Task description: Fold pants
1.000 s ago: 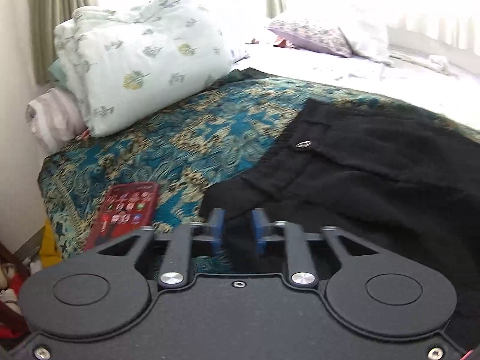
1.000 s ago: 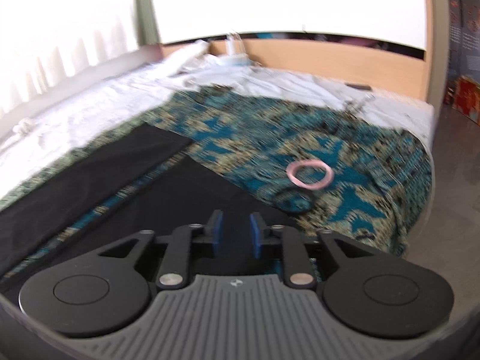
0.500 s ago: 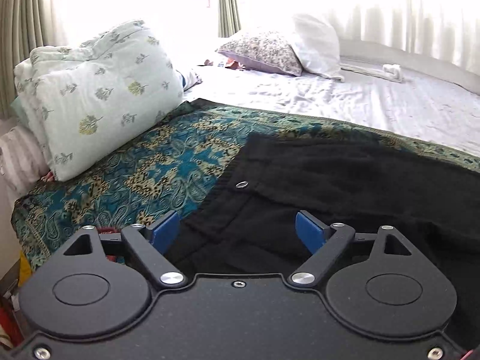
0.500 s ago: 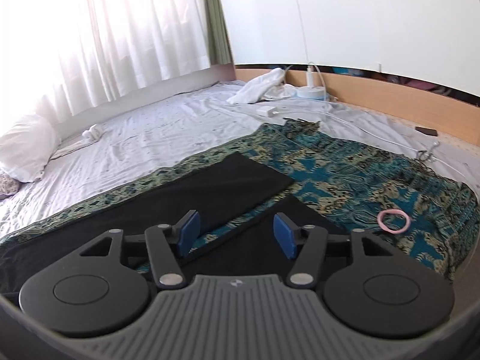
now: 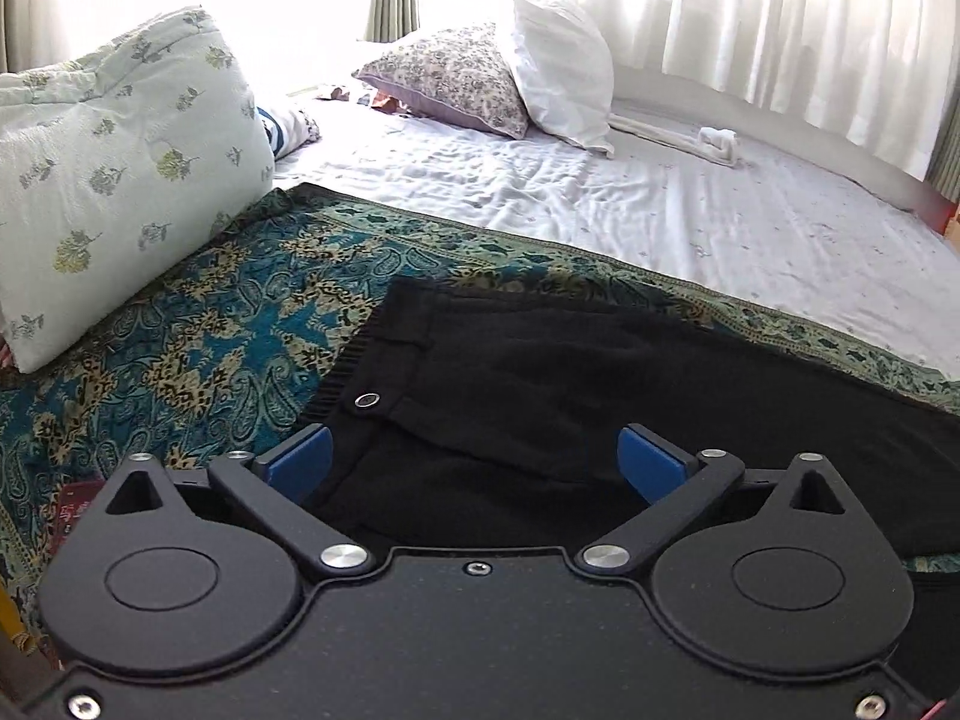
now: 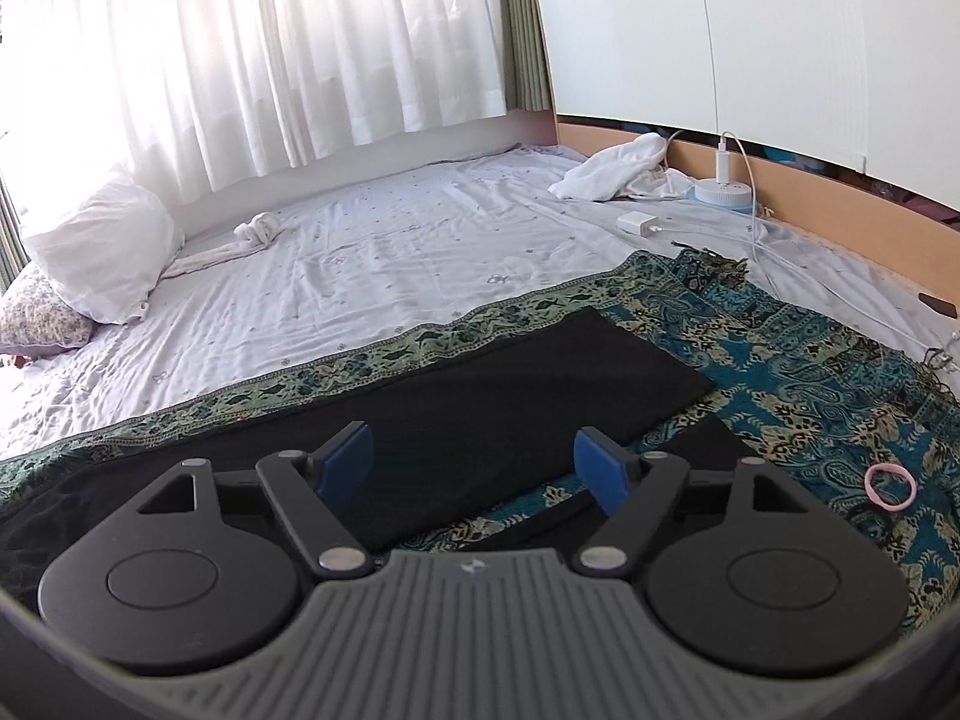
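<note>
Black pants point(image 5: 540, 396) lie flat on a teal patterned cloth point(image 5: 198, 324) on the bed. Their waistband with a metal snap point(image 5: 366, 400) shows in the left wrist view. My left gripper point(image 5: 474, 459) hovers above the waist end, jaws opening wide, nothing between the blue pads. In the right wrist view the two legs point(image 6: 528, 396) stretch toward the right, a strip of cloth between them. My right gripper point(image 6: 474, 468) hangs above the legs, jaws opening, holding nothing.
A floral duvet bundle point(image 5: 120, 180) sits at the left, pillows point(image 5: 510, 72) behind. A red packet point(image 5: 75, 507) lies near the left edge. A pink hair ring point(image 6: 891, 485) rests on the cloth at right. Chargers and cables point(image 6: 720, 198) lie by the wooden board.
Both grippers went from nearly shut to wide open and rose away from the pants. Both views tilted up, showing more of the bed and curtains.
</note>
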The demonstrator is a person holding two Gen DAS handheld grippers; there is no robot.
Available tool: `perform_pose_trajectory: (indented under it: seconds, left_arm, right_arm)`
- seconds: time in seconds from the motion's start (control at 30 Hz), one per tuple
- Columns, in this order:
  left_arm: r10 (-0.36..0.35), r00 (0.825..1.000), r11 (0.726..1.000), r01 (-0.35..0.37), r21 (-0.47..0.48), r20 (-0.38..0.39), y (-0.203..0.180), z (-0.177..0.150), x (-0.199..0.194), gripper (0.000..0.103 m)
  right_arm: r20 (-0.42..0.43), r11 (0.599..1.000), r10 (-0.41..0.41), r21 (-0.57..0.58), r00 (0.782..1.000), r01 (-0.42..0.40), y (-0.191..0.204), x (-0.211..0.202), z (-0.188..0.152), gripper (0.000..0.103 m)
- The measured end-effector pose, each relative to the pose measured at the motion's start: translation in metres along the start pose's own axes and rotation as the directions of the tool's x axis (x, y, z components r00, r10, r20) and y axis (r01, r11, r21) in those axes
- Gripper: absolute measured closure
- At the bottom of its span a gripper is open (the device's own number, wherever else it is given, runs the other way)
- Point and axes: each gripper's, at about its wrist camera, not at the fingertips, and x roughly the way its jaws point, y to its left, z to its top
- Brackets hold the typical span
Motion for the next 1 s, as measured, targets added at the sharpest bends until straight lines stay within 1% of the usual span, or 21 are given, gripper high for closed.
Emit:
perform_pose_trajectory:
  seconds: [0.1, 0.23, 0.3, 0.4, 0.5, 0.63, 0.73, 0.83, 0.93, 1.0]
  left_arm:
    - [-0.028, 0.999, 1.000, 0.028, -0.001, -0.035, -0.006, 0.020, 0.010, 0.001]
    - [-0.016, 0.998, 1.000, 0.016, 0.014, -0.054, -0.017, 0.048, 0.026, 0.001]
    - [-0.016, 0.997, 1.000, 0.018, 0.020, -0.070, -0.023, 0.060, 0.037, 0.001]
    - [-0.036, 0.992, 0.999, 0.036, 0.000, -0.118, -0.030, 0.074, 0.062, 0.001]
    - [-0.049, 0.982, 0.999, 0.045, -0.027, -0.185, -0.037, 0.083, 0.095, 0.001]
    - [-0.044, 0.968, 0.996, 0.022, -0.090, -0.248, -0.035, 0.091, 0.144, 0.001]
    - [-0.023, 0.960, 0.991, -0.015, -0.136, -0.277, -0.032, 0.098, 0.180, 0.002]
    - [-0.017, 0.953, 0.980, -0.044, -0.193, -0.303, -0.028, 0.104, 0.217, 0.003]
    - [-0.026, 0.944, 0.967, -0.060, -0.248, -0.328, -0.028, 0.108, 0.252, 0.004]
    - [-0.013, 0.941, 0.959, -0.084, -0.272, -0.337, -0.028, 0.110, 0.271, 0.005]
  right_arm:
    - [-0.020, 1.000, 0.005, 0.004, 1.000, -0.005, 0.009, 0.012, 0.013, 0.017]
    - [-0.062, 0.999, 0.020, 0.042, 0.998, -0.017, 0.015, 0.037, 0.030, 0.016]
    - [-0.083, 0.999, 0.013, 0.051, 0.996, -0.009, 0.019, 0.051, 0.035, 0.016]
    - [-0.121, 0.999, -0.008, 0.052, 0.993, 0.015, 0.026, 0.078, 0.041, 0.015]
    - [-0.159, 0.998, -0.038, 0.053, 0.987, 0.047, 0.033, 0.110, 0.046, 0.015]
    - [-0.197, 0.994, -0.091, 0.044, 0.976, 0.102, 0.040, 0.153, 0.049, 0.014]
    - [-0.206, 0.989, -0.136, 0.021, 0.969, 0.143, 0.047, 0.184, 0.048, 0.013]
    - [-0.222, 0.984, -0.174, 0.007, 0.959, 0.180, 0.049, 0.214, 0.045, 0.012]
    - [-0.247, 0.981, -0.188, 0.007, 0.951, 0.196, 0.050, 0.242, 0.042, 0.012]
    - [-0.257, 0.978, -0.200, 0.005, 0.945, 0.209, 0.052, 0.260, 0.042, 0.012]
